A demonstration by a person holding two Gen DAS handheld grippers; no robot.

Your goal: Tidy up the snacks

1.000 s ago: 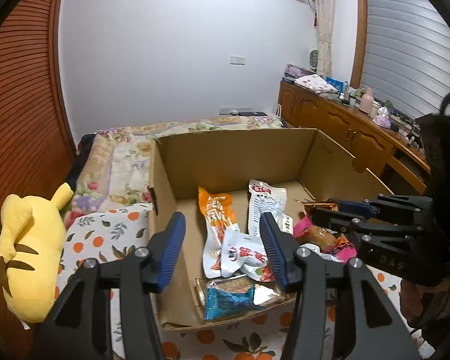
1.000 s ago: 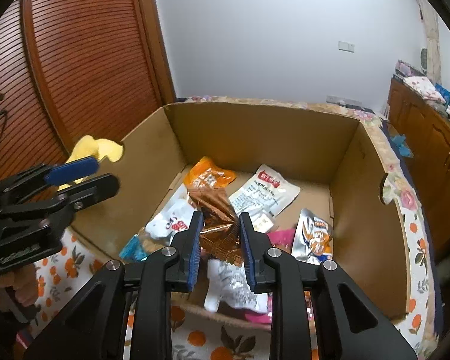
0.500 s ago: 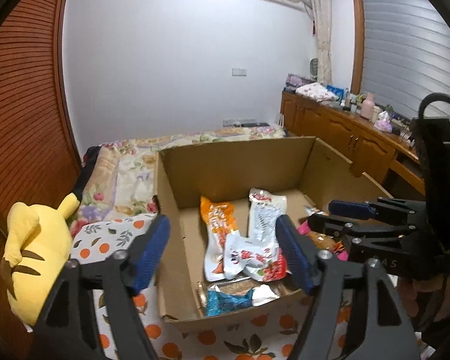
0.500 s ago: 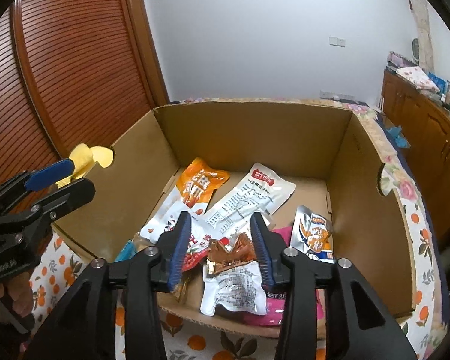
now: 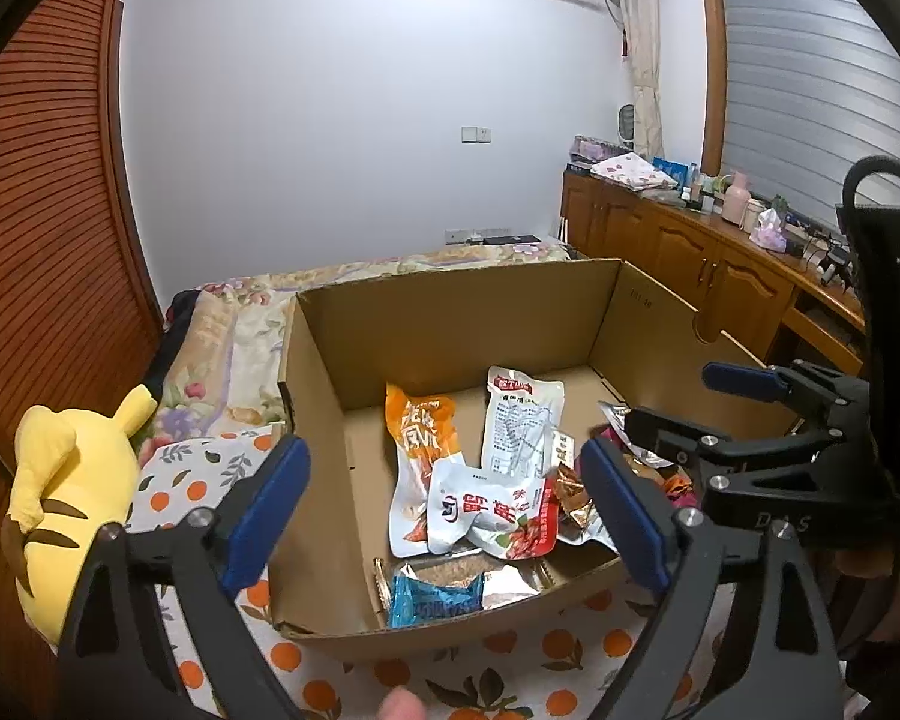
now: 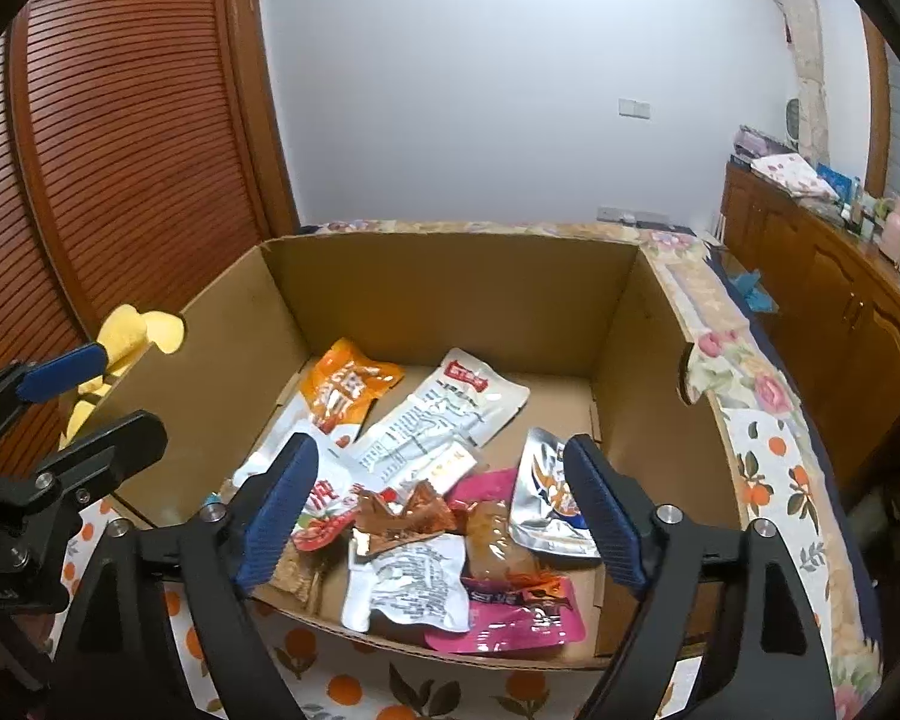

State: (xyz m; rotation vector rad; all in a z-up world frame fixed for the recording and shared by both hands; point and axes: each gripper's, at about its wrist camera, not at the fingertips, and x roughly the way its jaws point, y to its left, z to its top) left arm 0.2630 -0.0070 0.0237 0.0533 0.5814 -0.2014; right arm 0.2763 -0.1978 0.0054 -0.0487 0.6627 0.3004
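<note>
So I'm hovering both grippers at the near edge of the cardboard box point(image 6: 450, 288), and neither one is holding or touching anything. My right gripper point(image 6: 444, 498) is spread wide, fingers released, and the crumpled copper foil packet point(image 6: 405, 519) is lying almost dead centre between them, just below and a bit farther in. Its long axis is running left-right, so across my fingers rather than along them; I'd guess I need to turn the wrist before closing. My left gripper point(image 5: 444, 510) is also wide open, sitting over the white and red pouch point(image 5: 489, 510), with the blue packet point(image 5: 432, 597) nearest the front wall. The right one is looking closer to the foil packet. Farther in, the orange pouch point(image 6: 348, 387) and the long white pouch point(image 6: 444, 411) are lying flat, pointing toward the far wall. The yellow plush point(image 5: 66, 498) is sitting outside on the left.
</note>
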